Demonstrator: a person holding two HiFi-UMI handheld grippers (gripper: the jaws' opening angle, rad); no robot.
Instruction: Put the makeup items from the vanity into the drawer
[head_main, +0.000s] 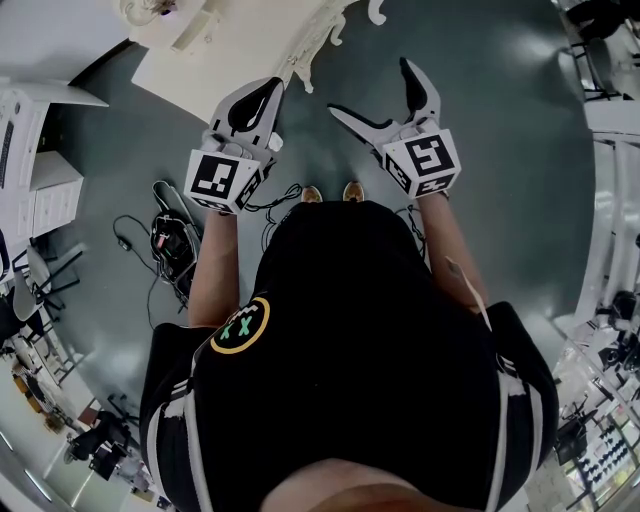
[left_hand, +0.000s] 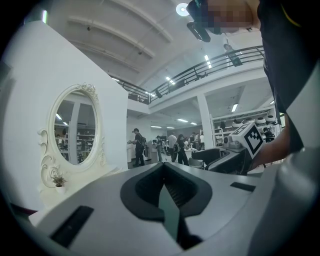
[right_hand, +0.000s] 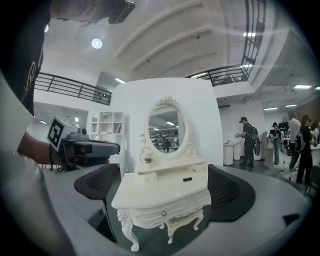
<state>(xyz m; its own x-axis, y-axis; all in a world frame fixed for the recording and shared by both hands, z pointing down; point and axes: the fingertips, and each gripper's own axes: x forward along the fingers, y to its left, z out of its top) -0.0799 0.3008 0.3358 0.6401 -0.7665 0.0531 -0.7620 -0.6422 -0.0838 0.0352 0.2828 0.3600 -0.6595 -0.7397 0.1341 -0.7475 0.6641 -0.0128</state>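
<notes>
**Ana:** Wide hall, railed upper gallery, grey-green floor (head_main: 480, 120). What stood in it?

**Ben:** Against a tall white backdrop panel (right_hand: 130, 115) stood the cream carved vanity (right_hand: 150, 197). It had an oval framed mirror (right_hand: 166, 125) above and a shut front drawer (right_hand: 175, 210) with a tiny knob below.

**Ana:** And the claws?

**Ben:** Both were held up, well apart from the furniture. The right gripper (head_main: 370, 88) had its jaws spread wide, with nothing between them except the vanity seen beyond. The left gripper (left_hand: 164, 186) had its jaws pressed together and was empty.

**Ana:** Where was the makeup?

**Ben:** One small dark oblong makeup item (right_hand: 187, 179) lay flat on the vanity top. It was toward the right side, just in front of the raised back shelf. It was too small to tell what kind it was.

**Ana:** How would it handle?

**Ben:** I judged it light, stiff and probably smooth, so it was likely to skid or roll if nudged end-on. It was best taken across its narrow middle, with a pad coming down on each long side and only a gentle squeeze. The drawer needed opening first, and its knob offered very little to pinch. The vanity itself looked light enough to shift under a hard pull.
</notes>
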